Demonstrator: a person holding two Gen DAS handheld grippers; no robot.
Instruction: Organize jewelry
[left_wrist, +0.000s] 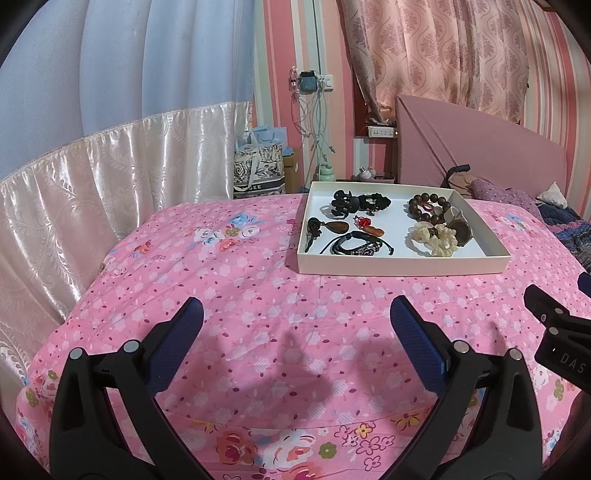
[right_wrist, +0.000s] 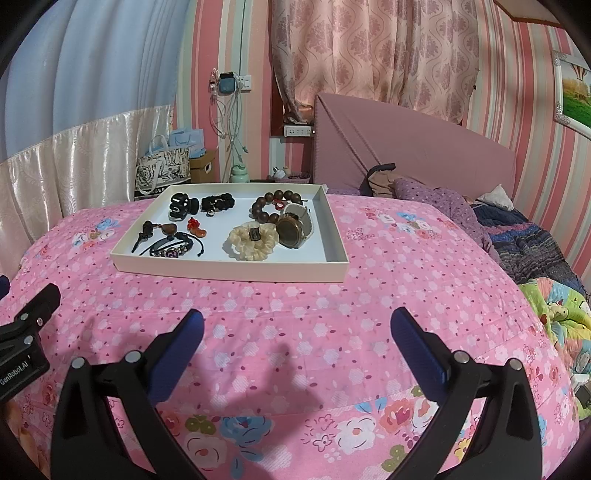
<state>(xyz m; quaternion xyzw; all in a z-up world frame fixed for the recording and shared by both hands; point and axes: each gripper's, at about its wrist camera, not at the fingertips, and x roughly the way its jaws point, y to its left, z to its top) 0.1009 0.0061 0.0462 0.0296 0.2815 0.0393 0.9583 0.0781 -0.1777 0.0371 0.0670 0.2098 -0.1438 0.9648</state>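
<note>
Both grippers, left (left_wrist: 295, 321) and right (right_wrist: 295, 325), hover over the pink bedspread (right_wrist: 295, 306) with fingers spread wide, holding nothing. Farther off, the shallow white tray (right_wrist: 229, 271) holds the jewelry (wooden bead bracelet (right_wrist: 275, 207), cream scrunchie (right_wrist: 251, 242), apparently a watch (right_wrist: 291, 227)).

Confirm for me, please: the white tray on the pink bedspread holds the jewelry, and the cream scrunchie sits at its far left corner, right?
Not quite. The tray on the bedspread does hold the jewelry, but the cream scrunchie lies near the front, right of centre, beside the watch, as the right wrist view shows.
</note>
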